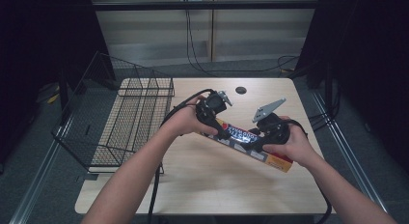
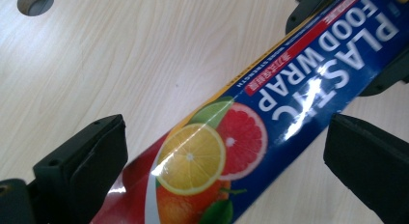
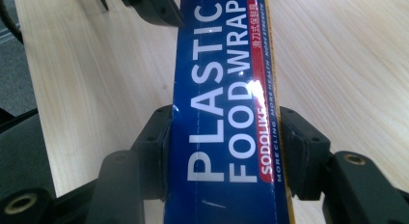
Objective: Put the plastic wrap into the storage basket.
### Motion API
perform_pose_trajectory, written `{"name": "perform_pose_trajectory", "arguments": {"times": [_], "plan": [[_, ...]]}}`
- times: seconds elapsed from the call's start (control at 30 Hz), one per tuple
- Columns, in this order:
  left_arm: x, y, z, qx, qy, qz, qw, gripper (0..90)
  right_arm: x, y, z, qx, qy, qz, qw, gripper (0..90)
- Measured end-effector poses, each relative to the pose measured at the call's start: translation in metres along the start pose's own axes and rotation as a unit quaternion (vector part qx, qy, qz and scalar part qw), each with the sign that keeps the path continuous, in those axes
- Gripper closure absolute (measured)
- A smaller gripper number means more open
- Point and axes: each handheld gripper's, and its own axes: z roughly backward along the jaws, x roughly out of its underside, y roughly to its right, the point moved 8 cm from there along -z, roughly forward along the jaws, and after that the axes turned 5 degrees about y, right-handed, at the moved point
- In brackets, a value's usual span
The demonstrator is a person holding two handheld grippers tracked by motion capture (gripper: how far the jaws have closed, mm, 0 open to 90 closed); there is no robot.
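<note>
A long blue box of plastic food wrap (image 1: pixel 251 146) is held slanting a little above the wooden table (image 1: pixel 202 180). My right gripper (image 1: pixel 258 143) is shut on its sides; in the right gripper view both pads press the box (image 3: pixel 222 113) at my right gripper (image 3: pixel 226 147). My left gripper (image 1: pixel 223 131) straddles the box's other end. In the left gripper view the fruit-printed end (image 2: pixel 217 156) lies between the jaws of my left gripper (image 2: pixel 224 161), which stand open with gaps on both sides. The right gripper's fingers (image 2: pixel 386 74) grip farther along the box.
A black wire basket (image 1: pixel 135 118) stands at the table's left, partly over the edge. A round cable hole (image 1: pixel 240 90) sits near the far edge. Cables trail from both grippers toward the person. Bare wood lies in front of the box.
</note>
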Motion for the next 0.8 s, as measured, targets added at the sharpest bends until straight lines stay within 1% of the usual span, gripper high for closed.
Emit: {"name": "perform_pose_trajectory", "arguments": {"times": [0.03,0.1,0.13,0.17,0.2,0.23,0.27,0.3,0.33,0.37,0.4,0.43,0.47,0.5,0.53,0.57,0.6,0.63,0.67,0.7,0.73,0.77,0.8], "plan": [[0.000,0.000,-0.001,0.000,-0.007,-0.011,0.9999,1.9,0.000,0.000,0.000,0.000,0.000,0.000,1.0000,45.4],[-0.001,0.005,-0.003,0.011,-0.001,-0.015,0.9998,2.2,-0.002,-0.001,0.001,-0.002,0.001,0.011,0.9999,45.3],[-0.002,0.009,-0.003,0.022,-0.002,-0.021,0.9995,2.2,-0.003,-0.003,0.002,-0.002,0.001,0.013,0.9999,45.3],[-0.002,0.009,-0.003,0.022,-0.002,-0.021,0.9995,2.6,-0.003,-0.003,0.002,-0.006,0.001,0.016,0.9998,45.3],[-0.002,0.012,-0.005,0.027,-0.003,-0.028,0.9993,2.6,-0.003,-0.003,0.002,-0.006,0.001,0.016,0.9998,45.3],[-0.001,0.014,-0.006,0.030,-0.005,-0.031,0.9990,2.9,-0.003,-0.005,0.002,-0.008,-0.001,0.016,0.9998,45.2],[-0.001,0.016,-0.006,0.034,-0.010,-0.037,0.9987,3.1,-0.004,-0.005,0.001,-0.012,-0.003,0.022,0.9997,45.1],[0.000,0.017,-0.007,0.035,-0.015,-0.045,0.9983,4.0,-0.004,-0.006,0.001,-0.013,-0.006,0.023,0.9996,45.1],[0.003,0.018,-0.007,0.037,-0.026,-0.049,0.9978,7.7,-0.005,-0.006,0.001,-0.017,-0.004,0.028,0.9994,45.0],[0.003,0.018,-0.007,0.037,-0.026,-0.049,0.9978,8.1,-0.005,-0.006,0.001,-0.017,-0.004,0.028,0.9994,45.0],[0.004,0.020,-0.009,0.041,-0.028,-0.041,0.9979,9.3,-0.006,-0.007,0.002,-0.022,0.000,0.026,0.9994,44.9],[0.006,0.019,-0.009,0.040,-0.035,-0.059,0.9968,9.3,-0.006,-0.007,0.002,-0.022,0.000,0.026,0.9994,44.9],[0.006,0.019,-0.009,0.040,-0.038,-0.063,0.9965,11.7,-0.008,-0.007,0.004,-0.031,0.004,0.029,0.9991,44.9],[0.006,0.022,-0.010,0.053,-0.037,-0.068,0.9956,13.7,-0.009,-0.007,0.004,-0.032,0.003,0.031,0.9990,44.8],[0.006,0.022,-0.010,0.053,-0.037,-0.068,0.9956,16.1,-0.009,-0.008,0.004,-0.036,0.001,0.034,0.9988,44.8],[0.007,0.023,-0.009,0.062,-0.045,-0.071,0.9945,19.0,-0.009,-0.009,0.004,-0.039,0.000,0.043,0.9983,44.8],[0.008,0.027,-0.008,0.073,-0.069,-0.075,0.9921,22.4,-0.010,-0.010,0.003,-0.042,-0.002,0.046,0.9981,44.7],[0.009,0.029,-0.006,0.081,-0.085,-0.068,0.9908,25.1,-0.010,-0.011,0.003,-0.046,-0.006,0.052,0.9976,44.5],[0.009,0.029,-0.006,0.081,-0.085,-0.068,0.9908,29.0,-0.009,-0.012,0.003,-0.052,-0.009,0.060,0.9968,44.5],[0.011,0.031,-0.005,0.089,-0.098,-0.064,0.9891,29.0,-0.009,-0.012,0.003,-0.052,-0.009,0.060,0.9968,44.1],[0.012,0.037,-0.005,0.091,-0.105,-0.060,0.9885,34.3,-0.010,-0.012,0.003,-0.073,-0.001,0.048,0.9961,41.4],[0.012,0.037,-0.005,0.091,-0.105,-0.060,0.9885,36.1,-0.010,-0.012,0.003,-0.073,-0.001,0.048,0.9961,41.4],[0.012,0.040,-0.004,0.095,-0.108,-0.065,0.9875,36.1,-0.010,-0.011,0.003,-0.085,0.001,0.038,0.9956,40.1]]}}
